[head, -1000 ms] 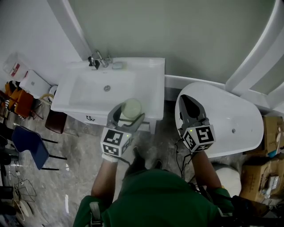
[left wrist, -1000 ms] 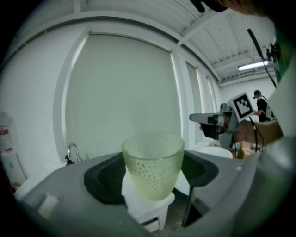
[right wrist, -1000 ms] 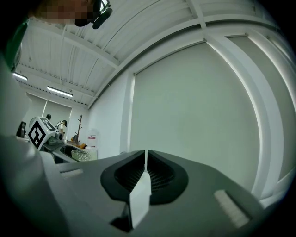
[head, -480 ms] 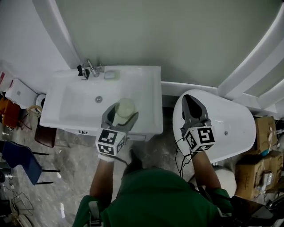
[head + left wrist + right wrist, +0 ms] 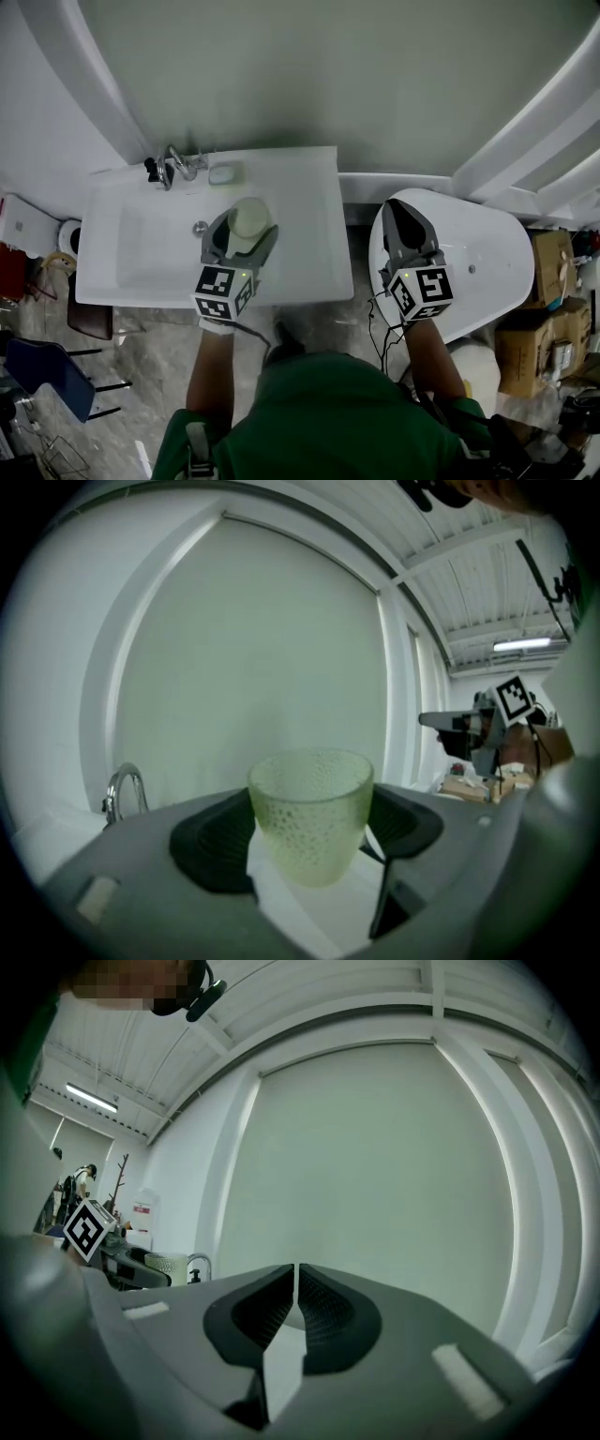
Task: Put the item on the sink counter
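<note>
Left hand-held gripper (image 5: 242, 231): jaws spread wide and clamped on the cup (image 5: 309, 813), pale green, dimpled, upright, a pad on each side. Right hand-held gripper (image 5: 395, 210): jaws pressed together bar a hairline slit, nothing in them, held over the bathtub (image 5: 497, 258).

Change: a second ago the cup hung over the front edge of the sink (image 5: 314, 248). Both arms have since carried forward, and the cup is now above the basin's right side, just right of the drain (image 5: 200, 227) and in front of the faucet (image 5: 178, 164). The grip looks the same in all three head views.

Meaning for the task: the carry is nearly over, the placing not yet done. The cup is in the air, probably, though neither view shows its base clearly enough to rule out contact. The flat counter strip along the sink's right side lies just beside it and looks bare, a likely spot to set it down.

Counts:
- cup: one
- sink: one
- faucet: one
- small soap dish (image 5: 225, 173) by the faucet: one
- bathtub: one
- hand-held grippers: two
</note>
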The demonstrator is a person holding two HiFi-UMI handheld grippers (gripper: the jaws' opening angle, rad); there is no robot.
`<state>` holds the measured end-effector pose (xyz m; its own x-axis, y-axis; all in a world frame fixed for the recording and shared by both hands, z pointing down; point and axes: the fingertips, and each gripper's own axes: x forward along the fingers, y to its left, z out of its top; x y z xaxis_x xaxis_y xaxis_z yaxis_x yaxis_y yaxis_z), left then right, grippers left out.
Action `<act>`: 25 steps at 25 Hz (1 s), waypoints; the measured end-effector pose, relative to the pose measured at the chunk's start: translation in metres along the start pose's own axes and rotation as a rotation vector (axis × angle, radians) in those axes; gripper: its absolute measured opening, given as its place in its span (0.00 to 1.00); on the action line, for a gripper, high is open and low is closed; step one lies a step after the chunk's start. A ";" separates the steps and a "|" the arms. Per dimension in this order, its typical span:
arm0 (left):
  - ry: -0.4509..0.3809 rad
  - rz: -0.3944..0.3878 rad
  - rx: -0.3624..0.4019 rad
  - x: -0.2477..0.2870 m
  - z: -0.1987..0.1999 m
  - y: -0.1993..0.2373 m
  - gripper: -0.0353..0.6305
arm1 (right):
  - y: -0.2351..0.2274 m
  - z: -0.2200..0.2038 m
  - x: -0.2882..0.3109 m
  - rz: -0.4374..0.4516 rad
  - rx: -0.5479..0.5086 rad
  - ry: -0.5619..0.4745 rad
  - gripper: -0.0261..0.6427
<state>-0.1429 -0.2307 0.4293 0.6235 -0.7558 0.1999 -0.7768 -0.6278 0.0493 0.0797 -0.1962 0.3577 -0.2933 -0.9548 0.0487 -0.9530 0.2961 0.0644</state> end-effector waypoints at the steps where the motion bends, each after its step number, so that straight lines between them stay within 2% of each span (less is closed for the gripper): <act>1: 0.000 -0.011 -0.002 0.006 0.000 0.004 0.61 | -0.001 -0.001 0.005 -0.011 0.001 0.006 0.06; 7: 0.010 -0.067 0.031 0.048 -0.007 0.026 0.61 | -0.004 -0.015 0.028 -0.073 0.020 0.037 0.06; 12: -0.001 -0.082 0.061 0.085 -0.017 0.029 0.61 | -0.016 -0.028 0.035 -0.089 0.042 0.064 0.06; 16: 0.008 -0.124 0.098 0.122 -0.034 0.026 0.61 | -0.032 -0.038 0.045 -0.108 0.056 0.057 0.06; 25: 0.043 -0.114 0.137 0.194 -0.053 0.033 0.61 | -0.066 -0.055 0.096 -0.038 0.107 0.040 0.06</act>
<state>-0.0520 -0.3882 0.5220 0.7000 -0.6719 0.2420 -0.6806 -0.7303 -0.0593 0.1182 -0.3056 0.4129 -0.2558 -0.9627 0.0879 -0.9666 0.2532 -0.0394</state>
